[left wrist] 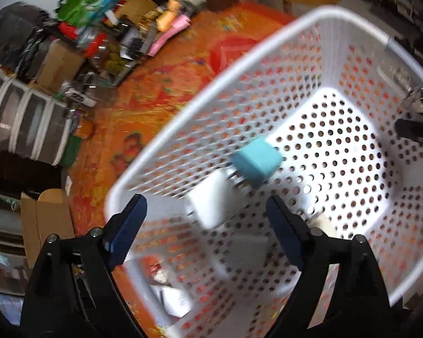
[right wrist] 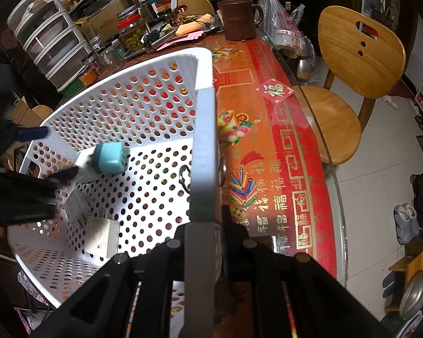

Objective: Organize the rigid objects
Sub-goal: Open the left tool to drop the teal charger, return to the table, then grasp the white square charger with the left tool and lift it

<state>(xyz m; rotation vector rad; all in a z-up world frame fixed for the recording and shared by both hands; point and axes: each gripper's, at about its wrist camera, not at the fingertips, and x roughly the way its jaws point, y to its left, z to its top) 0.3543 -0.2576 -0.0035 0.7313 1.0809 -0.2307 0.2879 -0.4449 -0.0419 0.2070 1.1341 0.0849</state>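
Our left gripper (left wrist: 206, 219) hangs over the white basket (left wrist: 268, 45) with its jaws spread wide and nothing between them. Just beyond them a teal cube-shaped plug (left wrist: 256, 166) shows blurred inside the basket, seemingly in mid-fall, beside a white adapter (left wrist: 211, 205). Our right gripper (right wrist: 203, 225) is clamped on the basket's rim (right wrist: 204, 129), steadying it on the red tablecloth (right wrist: 268, 146).

From the right wrist view we count the teal plug (right wrist: 110, 157), the white adapter (right wrist: 83, 163) by it, a paler block (right wrist: 76, 205) and a white charger (right wrist: 103, 238) near the corner, so several pieces are already in. Whether more small items wait outside we cannot tell; the clutter (right wrist: 143, 28) at the table's far edge may or may not belong to the job.
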